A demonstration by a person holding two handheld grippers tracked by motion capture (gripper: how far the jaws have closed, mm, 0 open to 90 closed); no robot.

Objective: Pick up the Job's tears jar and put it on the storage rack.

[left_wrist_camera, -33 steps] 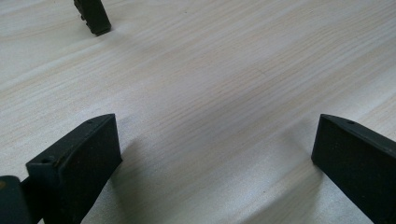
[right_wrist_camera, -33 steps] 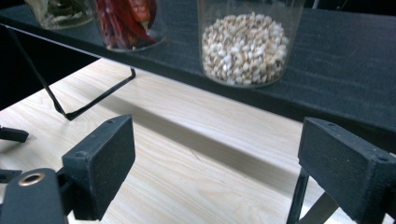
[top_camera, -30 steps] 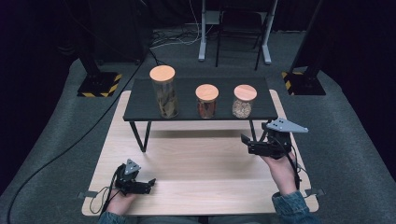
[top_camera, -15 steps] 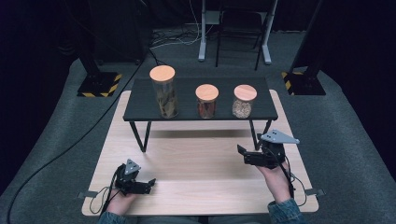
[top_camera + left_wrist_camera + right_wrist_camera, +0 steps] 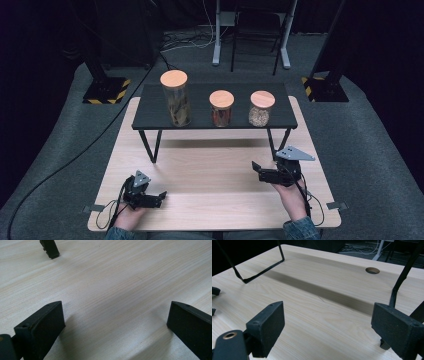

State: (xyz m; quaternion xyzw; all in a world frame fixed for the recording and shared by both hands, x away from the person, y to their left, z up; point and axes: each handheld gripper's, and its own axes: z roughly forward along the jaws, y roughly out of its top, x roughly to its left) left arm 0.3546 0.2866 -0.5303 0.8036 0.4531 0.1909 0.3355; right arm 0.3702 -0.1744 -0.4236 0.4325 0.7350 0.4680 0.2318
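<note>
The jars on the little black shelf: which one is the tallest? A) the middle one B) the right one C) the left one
C: in the high view the left jar stands clearly higher than the middle jar and the right jar on the black shelf.
</note>
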